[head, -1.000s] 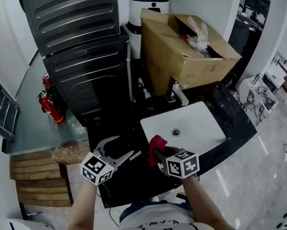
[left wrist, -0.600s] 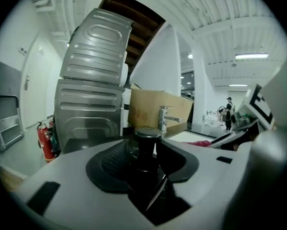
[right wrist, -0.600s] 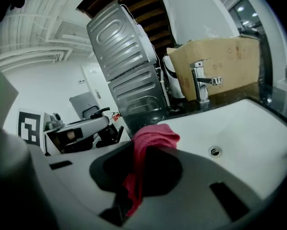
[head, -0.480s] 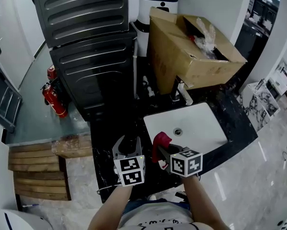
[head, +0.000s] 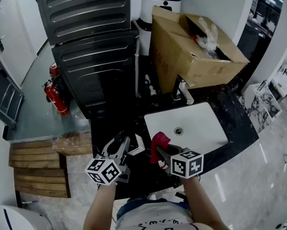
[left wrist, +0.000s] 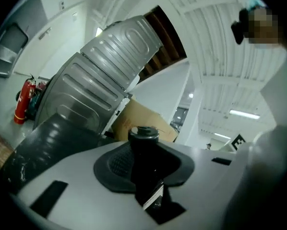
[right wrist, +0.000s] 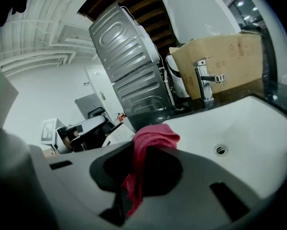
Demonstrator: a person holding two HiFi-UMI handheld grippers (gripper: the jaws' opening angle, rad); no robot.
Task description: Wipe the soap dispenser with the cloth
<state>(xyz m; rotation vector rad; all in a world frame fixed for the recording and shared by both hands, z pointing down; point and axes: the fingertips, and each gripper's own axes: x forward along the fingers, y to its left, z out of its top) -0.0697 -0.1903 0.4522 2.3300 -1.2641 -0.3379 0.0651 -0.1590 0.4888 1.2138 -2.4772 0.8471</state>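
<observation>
From the head view the soap dispenser [left wrist: 143,153] is hard to make out: its dark body merges with the black bench [head: 232,110], and only a pale patch shows by the jaw tips. The left gripper view shows it better as a dark bottle with a round cap. Its foot is cut off behind the body of the tongs.

The left tongs [head: 123,146] have just been closing and now clamp the dispenser between their pads, above the bench's front edge and just left of the sink [head: 201,126]. The right tongs [head: 159,152] are clamped on the red cloth [right wrist: 144,163]. Its top bunches up above the jaws, and its lower end disappears down between them. The cloth hangs over the sink's front left corner, close beside the dispenser on its right, and the two are not touching.

There is one dispenser and one cloth, with two pairs of tongs. The bench also carries one white sink and one tap [head: 184,92] at the sink's back edge. Behind the tap is one open cardboard box [head: 179,54] holding crumpled clear plastic. Off the bench's left end, two red fire extinguishers [head: 53,97] stand on the floor beside a tall stack of dark ribbed panels [head: 88,30] — what the panels belong to cannot be told.
</observation>
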